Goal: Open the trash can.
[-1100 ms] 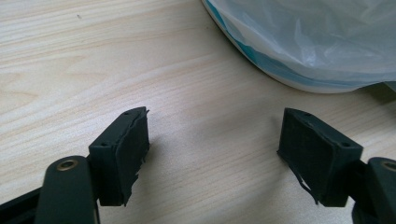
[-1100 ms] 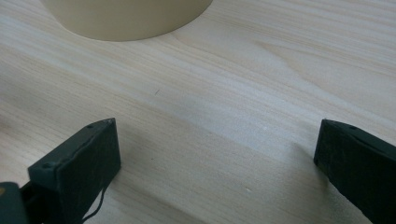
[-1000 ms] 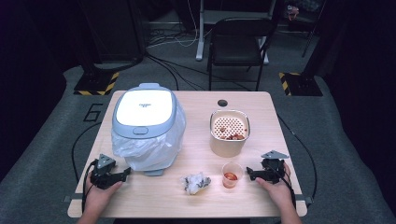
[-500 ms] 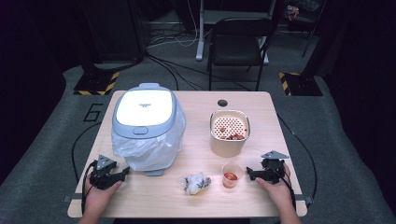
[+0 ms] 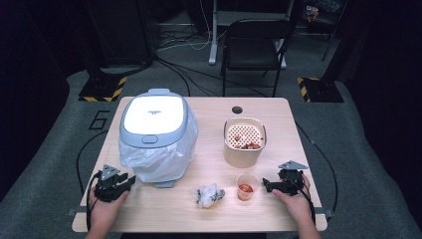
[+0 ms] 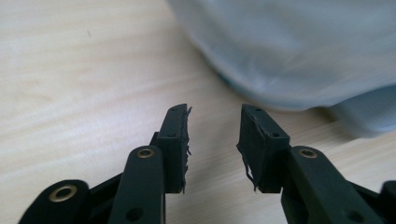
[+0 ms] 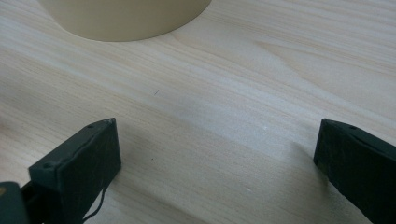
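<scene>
Pale wood surface (image 5: 209, 124) is lying under dark surroundings. My left fingers (image 6: 212, 140), just narrowing, are gripping nothing, lower left beside the bagged bin (image 5: 157, 139); right fingers (image 7: 215, 163) are gaping near the small cup (image 5: 247, 185), lower right.

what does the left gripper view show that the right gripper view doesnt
Left gripper view: the left gripper, whose jaws have just been closing partway, with nothing between them, pointing at the white bag that lines the bin, with the bin's grey base beneath it.

Right gripper view: the right gripper, jaws spread wide with nothing between them, and the rounded bottom of the cream container ahead.

Both: a pair of black jaws holding nothing over the light wooden table.
</scene>
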Available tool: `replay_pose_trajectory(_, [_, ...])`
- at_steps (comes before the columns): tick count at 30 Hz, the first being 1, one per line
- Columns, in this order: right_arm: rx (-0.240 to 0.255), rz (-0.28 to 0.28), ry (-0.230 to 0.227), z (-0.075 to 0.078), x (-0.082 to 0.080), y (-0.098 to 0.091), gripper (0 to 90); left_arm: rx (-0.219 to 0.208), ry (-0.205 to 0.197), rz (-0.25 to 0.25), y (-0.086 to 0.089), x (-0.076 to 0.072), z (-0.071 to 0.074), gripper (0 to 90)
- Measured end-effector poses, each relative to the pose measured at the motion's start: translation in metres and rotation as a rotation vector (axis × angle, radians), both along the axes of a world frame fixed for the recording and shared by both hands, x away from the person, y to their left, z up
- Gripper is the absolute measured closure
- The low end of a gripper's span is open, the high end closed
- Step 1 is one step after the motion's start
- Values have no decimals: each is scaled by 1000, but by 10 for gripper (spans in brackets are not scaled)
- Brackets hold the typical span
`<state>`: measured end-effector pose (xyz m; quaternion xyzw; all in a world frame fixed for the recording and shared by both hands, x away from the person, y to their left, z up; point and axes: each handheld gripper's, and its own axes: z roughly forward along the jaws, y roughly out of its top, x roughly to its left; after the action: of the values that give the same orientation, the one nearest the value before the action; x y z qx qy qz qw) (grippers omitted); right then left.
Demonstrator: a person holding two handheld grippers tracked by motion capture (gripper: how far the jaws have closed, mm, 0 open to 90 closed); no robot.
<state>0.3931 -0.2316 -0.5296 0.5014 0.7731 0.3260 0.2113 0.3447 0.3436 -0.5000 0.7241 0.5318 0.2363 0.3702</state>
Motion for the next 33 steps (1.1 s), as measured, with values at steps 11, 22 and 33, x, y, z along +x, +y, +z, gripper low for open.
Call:
replay_pose_trajectory(11, [10,-28,-23,2,-4,0,159,-116,42,-77,-16,-22,20,812])
replay_pose_trajectory(22, [14,-27,-21,6,-6,-1,301,-76,50,-175,-45,-18,17,900])
replay_pose_trajectory(33, [12,-26,-15,7,-7,0,326,-118,40,-213,-68,-13,13,900])
